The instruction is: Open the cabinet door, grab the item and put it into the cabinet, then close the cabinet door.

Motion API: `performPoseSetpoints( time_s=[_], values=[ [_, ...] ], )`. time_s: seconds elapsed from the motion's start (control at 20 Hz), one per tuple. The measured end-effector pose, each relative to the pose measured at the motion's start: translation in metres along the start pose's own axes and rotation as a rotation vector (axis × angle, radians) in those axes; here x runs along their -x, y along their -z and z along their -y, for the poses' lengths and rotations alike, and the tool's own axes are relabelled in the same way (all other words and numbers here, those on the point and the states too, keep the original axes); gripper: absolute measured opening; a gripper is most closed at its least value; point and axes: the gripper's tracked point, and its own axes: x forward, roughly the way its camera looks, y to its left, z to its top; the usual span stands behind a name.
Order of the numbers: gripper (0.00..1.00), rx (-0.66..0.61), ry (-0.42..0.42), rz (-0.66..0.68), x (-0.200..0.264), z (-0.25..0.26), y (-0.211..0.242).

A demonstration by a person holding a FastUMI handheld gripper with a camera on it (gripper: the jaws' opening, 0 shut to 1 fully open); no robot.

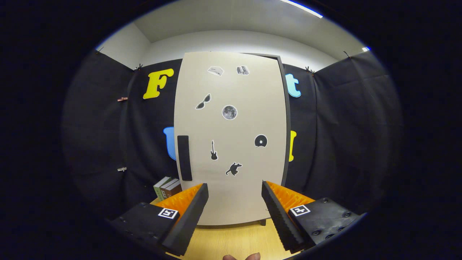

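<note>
Though door flat, tool agape.

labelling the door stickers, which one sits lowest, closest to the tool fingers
The black cat sticker, below the guitar sticker and disc sticker, just above the open tool.

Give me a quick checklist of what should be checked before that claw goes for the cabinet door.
1. Cabinet door shut, so opening comes first: ok.
2. Black handle near the door's left edge in plain sight: ok.
3. Claw open with nothing between its fingers: ok.
4. Claw lined up with the handle: not ok, the handle sits up and to the left of the left finger.
5. Item to store located: cannot tell; books stand left of the cabinet on the wooden table, perhaps the item.
6. Room inside the cabinet: cannot tell, door hides it.
</note>
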Motion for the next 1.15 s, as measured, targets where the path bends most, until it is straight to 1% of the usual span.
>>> performPoseSetpoints(
  time_s=[0.3, 0.35, 1.1, 1.15],
  values=[
    [0.96, 0.007, -0.004, -0.004, 0.000, 0.001, 0.001],
    [0.96, 0.006, -0.007, -0.005, -0.007, 0.004, 0.011],
    [0.96, 0.017, -0.024, 0.016, -0.010, 0.003, 0.007],
    [0.96, 0.016, -0.024, 0.014, -0.013, 0.003, 0.014]
  ],
)
